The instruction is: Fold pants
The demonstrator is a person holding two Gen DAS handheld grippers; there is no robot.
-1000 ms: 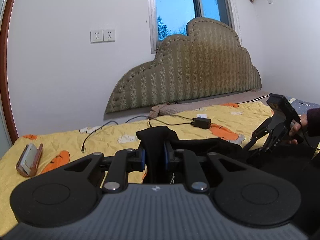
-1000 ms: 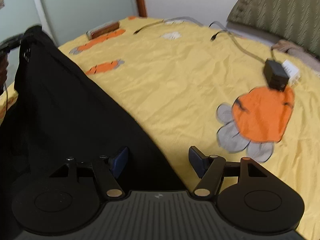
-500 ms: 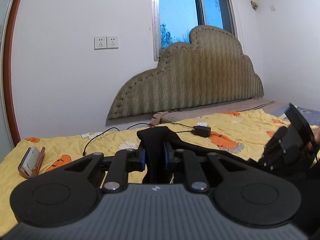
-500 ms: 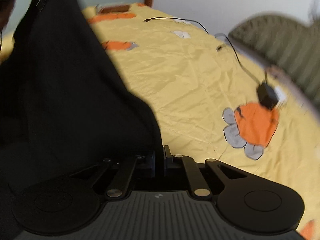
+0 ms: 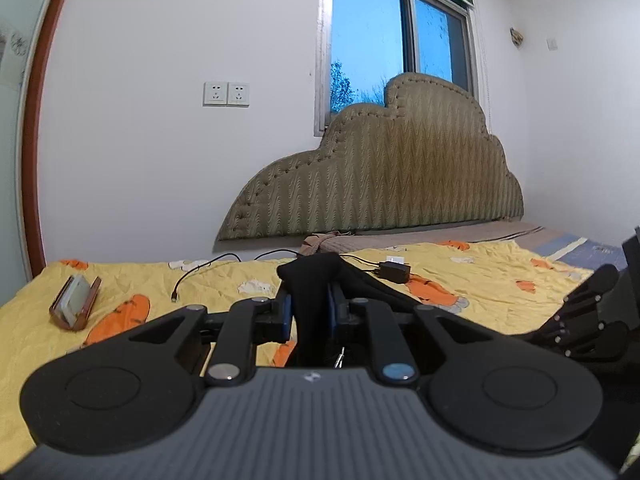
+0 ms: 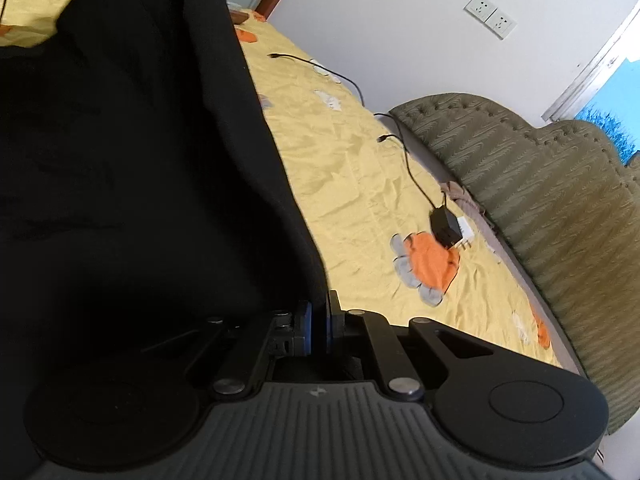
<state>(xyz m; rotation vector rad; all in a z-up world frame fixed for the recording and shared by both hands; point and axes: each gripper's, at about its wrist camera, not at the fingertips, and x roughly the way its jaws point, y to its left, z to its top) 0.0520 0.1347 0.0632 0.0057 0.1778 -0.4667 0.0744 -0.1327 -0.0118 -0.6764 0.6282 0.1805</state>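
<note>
Black cloth of the soft pants now hangs lifted between both claws above the yellow carrot-print bedsheet. A second ago the right claw stood wide open beside the fabric edge; it has since clamped that edge between its blue pads. The left claw stays pinched on a bunched fold at its twelve o'clock. With two corners secured, the garment seems ready to be swung over for a fold. A black charger brick lies at the right claw's two o'clock.
</note>
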